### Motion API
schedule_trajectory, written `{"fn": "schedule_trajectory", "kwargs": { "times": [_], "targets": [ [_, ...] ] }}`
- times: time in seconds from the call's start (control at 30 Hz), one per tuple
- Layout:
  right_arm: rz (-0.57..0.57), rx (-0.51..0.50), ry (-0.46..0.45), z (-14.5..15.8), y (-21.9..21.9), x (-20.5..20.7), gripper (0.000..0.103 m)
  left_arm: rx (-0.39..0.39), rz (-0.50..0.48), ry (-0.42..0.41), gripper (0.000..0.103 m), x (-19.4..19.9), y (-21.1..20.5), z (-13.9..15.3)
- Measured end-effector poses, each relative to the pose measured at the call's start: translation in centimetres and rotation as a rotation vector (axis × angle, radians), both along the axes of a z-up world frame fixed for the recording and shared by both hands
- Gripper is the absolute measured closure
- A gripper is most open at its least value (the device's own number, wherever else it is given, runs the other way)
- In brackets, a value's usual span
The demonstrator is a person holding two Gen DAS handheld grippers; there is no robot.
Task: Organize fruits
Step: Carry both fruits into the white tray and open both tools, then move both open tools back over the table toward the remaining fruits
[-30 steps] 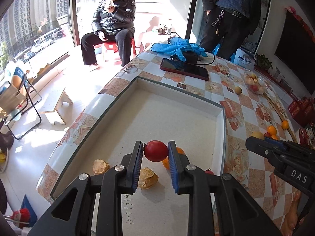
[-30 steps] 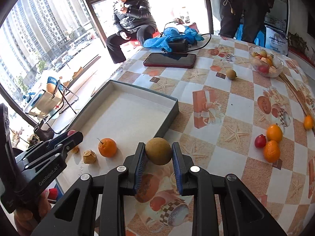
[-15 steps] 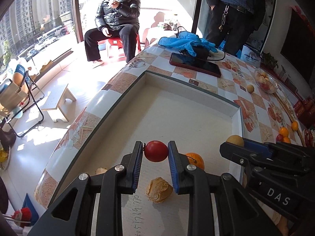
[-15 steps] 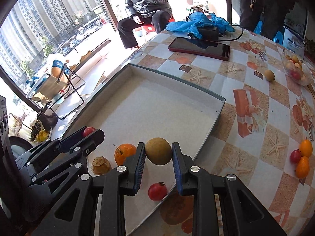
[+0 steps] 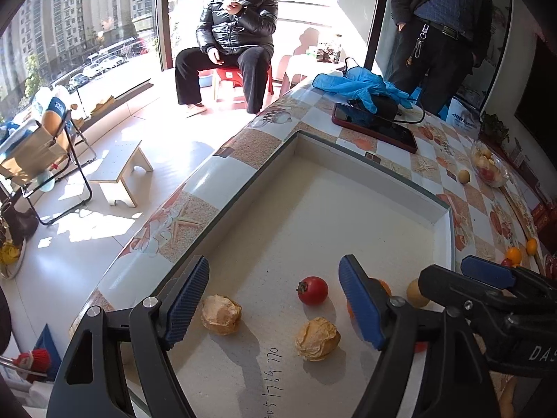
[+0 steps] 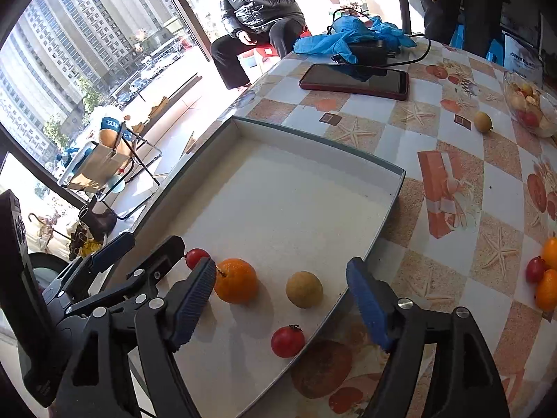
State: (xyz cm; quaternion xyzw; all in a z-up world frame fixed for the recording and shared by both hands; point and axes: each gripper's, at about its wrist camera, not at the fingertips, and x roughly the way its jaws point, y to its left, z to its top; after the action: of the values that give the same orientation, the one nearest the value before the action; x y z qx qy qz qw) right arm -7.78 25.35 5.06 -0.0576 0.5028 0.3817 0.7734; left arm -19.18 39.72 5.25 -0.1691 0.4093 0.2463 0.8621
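Observation:
A white tray (image 5: pixel 348 209) with a grey rim lies on the patterned table. My left gripper (image 5: pixel 275 271) hangs over its near end, jaws opening, and a red tomato (image 5: pixel 313 290) lies free on the tray floor between the fingers. Two papery husked fruits (image 5: pixel 220 314) (image 5: pixel 317 338) rest close by. In the right wrist view my right gripper (image 6: pixel 282 271) is also opening, with a tan round fruit (image 6: pixel 304 289) lying loose on the tray (image 6: pixel 296 202) between its fingers. An orange (image 6: pixel 236 280) and a second red tomato (image 6: pixel 288 341) sit beside it.
A dark phone (image 6: pixel 353 81), blue gloves (image 6: pixel 348 35) and a glass fruit bowl (image 6: pixel 529 108) stand at the table's far side. Loose oranges (image 6: pixel 544 278) lie to the right. One person sits (image 5: pixel 233 35) and another stands (image 5: pixel 438 17) beyond the table.
Both grippers opened wide. The red tomato left the left gripper and the tan fruit left the right one; both now lie on the tray. The right gripper shifted over the tray.

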Motion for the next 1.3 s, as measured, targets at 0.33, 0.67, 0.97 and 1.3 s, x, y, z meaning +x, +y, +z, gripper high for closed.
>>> {"fn": "schedule_trajectory", "kwargs": {
  "times": [0.33, 0.67, 0.97, 1.3],
  "targets": [
    [-0.121, -0.036, -0.051, 0.2, -5.0, 1.4, 0.001, 0.029, -0.046, -0.007, 0.022, 0.3, -2.4, 1.6],
    [-0.377, -0.2, -0.091, -3.3, -19.1, 3.2, 0.001, 0.066, -0.274, -0.016, 0.022, 3.2, -11.0, 3.1],
    [-0.611, -0.277, -0.136, -5.0, -30.7, 3.6, 0.0, 0.11, -0.545, 0.084, 0.022, 8.2, -22.0, 0.4],
    [-0.607, -0.245, -0.199, -5.1, -31.1, 2.7, 0.0, 0.14, -0.574, 0.152, 0.022, 15.2, -25.8, -2.7]
  ]
}}
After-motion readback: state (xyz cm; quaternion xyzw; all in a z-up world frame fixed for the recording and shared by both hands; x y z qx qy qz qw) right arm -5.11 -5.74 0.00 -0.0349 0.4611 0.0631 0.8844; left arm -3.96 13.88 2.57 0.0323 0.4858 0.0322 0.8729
